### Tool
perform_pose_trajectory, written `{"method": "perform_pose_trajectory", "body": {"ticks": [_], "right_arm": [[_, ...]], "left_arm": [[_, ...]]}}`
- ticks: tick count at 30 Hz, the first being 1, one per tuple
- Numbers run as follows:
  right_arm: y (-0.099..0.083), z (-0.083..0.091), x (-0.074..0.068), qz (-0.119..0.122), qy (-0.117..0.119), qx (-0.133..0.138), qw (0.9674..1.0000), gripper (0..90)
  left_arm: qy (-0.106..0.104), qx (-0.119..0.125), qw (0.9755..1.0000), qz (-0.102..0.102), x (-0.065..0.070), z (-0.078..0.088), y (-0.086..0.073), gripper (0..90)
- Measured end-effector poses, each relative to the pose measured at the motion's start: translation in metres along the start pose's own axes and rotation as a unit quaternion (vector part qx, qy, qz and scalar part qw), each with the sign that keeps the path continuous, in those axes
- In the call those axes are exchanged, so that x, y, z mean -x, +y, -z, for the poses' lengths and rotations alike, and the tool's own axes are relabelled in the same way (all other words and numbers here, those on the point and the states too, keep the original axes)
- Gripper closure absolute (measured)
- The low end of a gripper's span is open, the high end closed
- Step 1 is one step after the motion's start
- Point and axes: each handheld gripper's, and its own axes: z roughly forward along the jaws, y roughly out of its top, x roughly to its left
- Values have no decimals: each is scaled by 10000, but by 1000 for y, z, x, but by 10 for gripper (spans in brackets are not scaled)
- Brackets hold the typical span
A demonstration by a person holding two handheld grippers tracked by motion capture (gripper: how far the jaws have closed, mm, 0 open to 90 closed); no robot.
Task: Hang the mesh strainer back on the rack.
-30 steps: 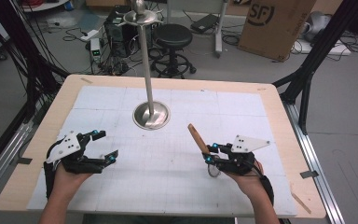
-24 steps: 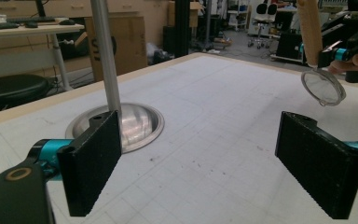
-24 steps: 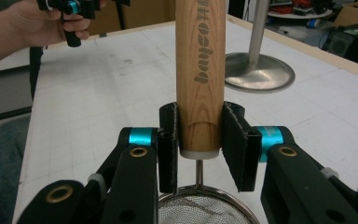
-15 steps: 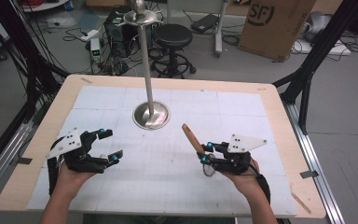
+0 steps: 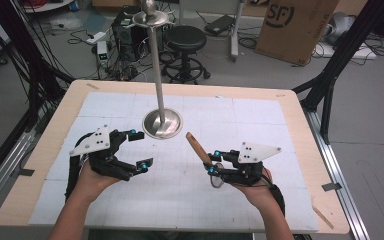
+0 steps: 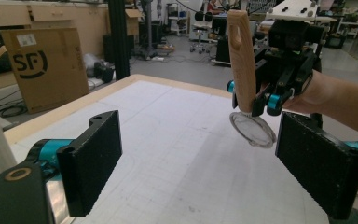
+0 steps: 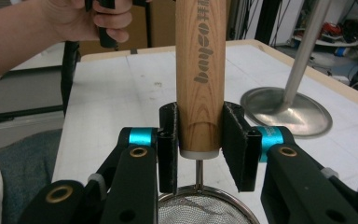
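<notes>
Here one small strainer (image 5: 204, 155) with a wooden handle (image 7: 201, 70) and a round wire-mesh bowl (image 6: 252, 129) is held above the table (image 5: 300, 107), nearer its right edge than its left and nearer the person's edge than the far one. The right gripper (image 5: 213, 162) is clamped on the lower end of the handle, just above the short metal neck that joins handle to mesh; in the right gripper view both black jaws press flat against the wood, one on each side. The handle rises away from the gripper, tilted toward the middle of the table in the high view, and the mesh bowl hangs below the jaws, clear of the surface. Printed lettering runs along the handle.

The left gripper (image 5: 139, 149) hovers over the left half of the table, well apart from the strainer. Its two jaws stand wide apart with nothing between them; in the left gripper view the white gridded table covering shows through the gap. Each gripper is carried by one hand: left hand (image 5: 91, 175), right hand (image 5: 252, 186).

One metal stand (image 5: 160, 75), a thin upright pole on a round flat base (image 5: 162, 123), rests on the table near the middle of the far half, between the two grippers and beyond them. One black stool (image 5: 186, 41) and one cardboard box (image 5: 296, 22) sit on the floor past the far edge.
</notes>
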Motion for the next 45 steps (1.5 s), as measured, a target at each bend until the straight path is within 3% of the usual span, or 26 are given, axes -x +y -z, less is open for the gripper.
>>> {"method": "perform_pose_trajectory", "body": {"ticks": [6, 17, 25, 37, 45], "right_arm": [[7, -5, -2, 58, 86, 71, 9999, 680], [17, -15, -6, 136, 261, 188, 9994, 680], [20, -21, -10, 202, 395, 264, 9987, 680], [25, -29, -15, 239, 646, 347, 9970, 680], [26, -30, -15, 217, 693, 360, 9967, 680]], "left_arm": [[-193, 109, 9998, 22, 4, -9, 10, 150], [-505, 39, 9987, -74, 14, -32, 22, 150], [-756, 115, 9970, -88, 19, -45, 26, 202], [-956, 159, 9948, -306, 25, -54, 26, 407], [-973, 87, 9944, -392, 25, -57, 25, 553]]}}
